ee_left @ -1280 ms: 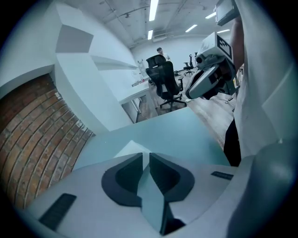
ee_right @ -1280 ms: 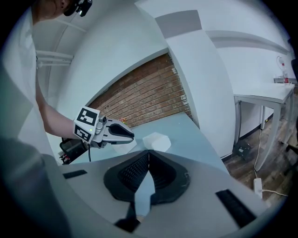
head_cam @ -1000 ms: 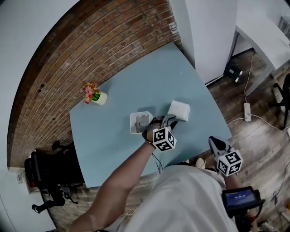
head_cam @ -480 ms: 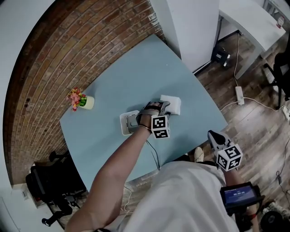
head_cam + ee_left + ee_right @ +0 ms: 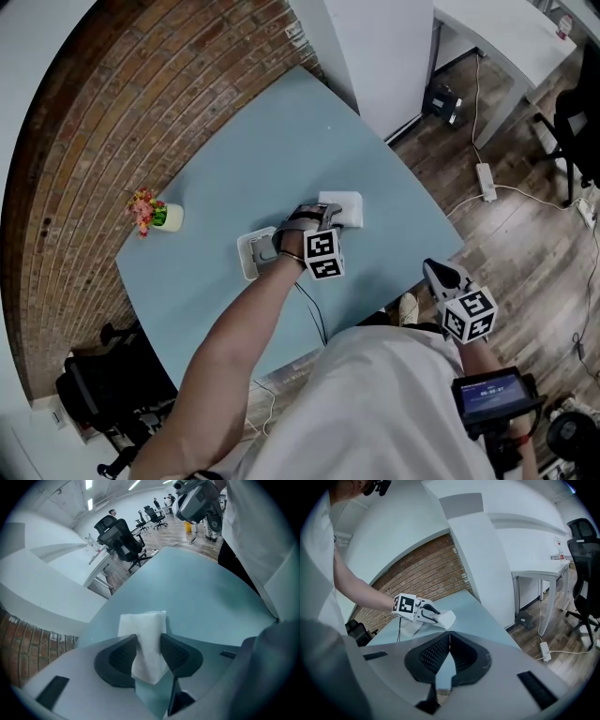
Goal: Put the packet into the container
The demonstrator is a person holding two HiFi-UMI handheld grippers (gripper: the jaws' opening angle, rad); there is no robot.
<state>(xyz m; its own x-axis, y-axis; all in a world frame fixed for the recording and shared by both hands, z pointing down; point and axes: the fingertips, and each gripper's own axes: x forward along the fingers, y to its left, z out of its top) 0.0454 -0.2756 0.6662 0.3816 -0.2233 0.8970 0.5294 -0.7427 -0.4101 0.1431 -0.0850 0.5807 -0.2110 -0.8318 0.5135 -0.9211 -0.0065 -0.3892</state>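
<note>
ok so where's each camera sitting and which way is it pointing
Head view: on the head, steeply down at the table; shows left arm, left gripper, right gripper.
Left gripper view: on the left gripper, along its jaws closing on the packet, toward office chairs; torso at right.
Right gripper view: on the right gripper, jaws together, facing the brick wall; left arm shows.
All three share the packet.

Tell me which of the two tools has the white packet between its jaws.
The left tool, out over the blue table: its jaws are closing on the white packet. The right tool is off the table, jaws together, empty.
</note>
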